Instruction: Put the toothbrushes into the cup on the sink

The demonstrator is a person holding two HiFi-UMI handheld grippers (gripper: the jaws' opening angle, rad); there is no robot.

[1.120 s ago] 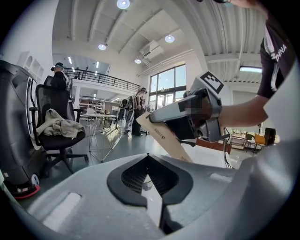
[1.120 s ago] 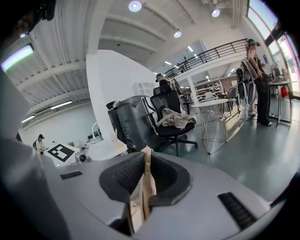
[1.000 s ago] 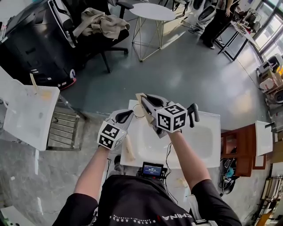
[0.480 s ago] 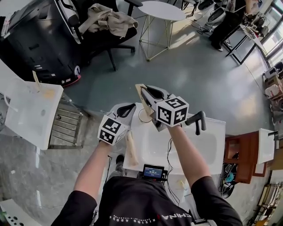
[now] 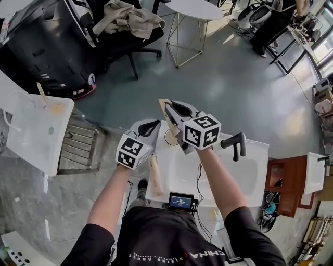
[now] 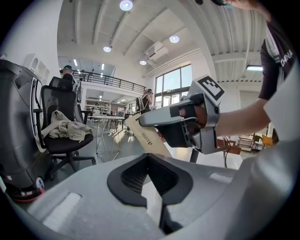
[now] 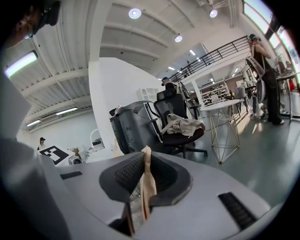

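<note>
Grey-white left gripper (image 5: 150, 125) hovers over the left edge of the white ceramic sink (image 5: 229, 179), its black pads closed together on nothing. A long beige toothbrush pack (image 5: 155, 176) lies on that rim. The small round cup (image 5: 170, 136) stands at the far-left corner. Near it, the right gripper (image 7: 143, 161) pinches a flat beige carded toothbrush (image 7: 148, 185), jaws narrow.

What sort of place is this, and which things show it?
Probably an open-plan office or lab, not a bathroom: the white sink stands on a concrete floor, with an office chair and a round table nearby.
</note>
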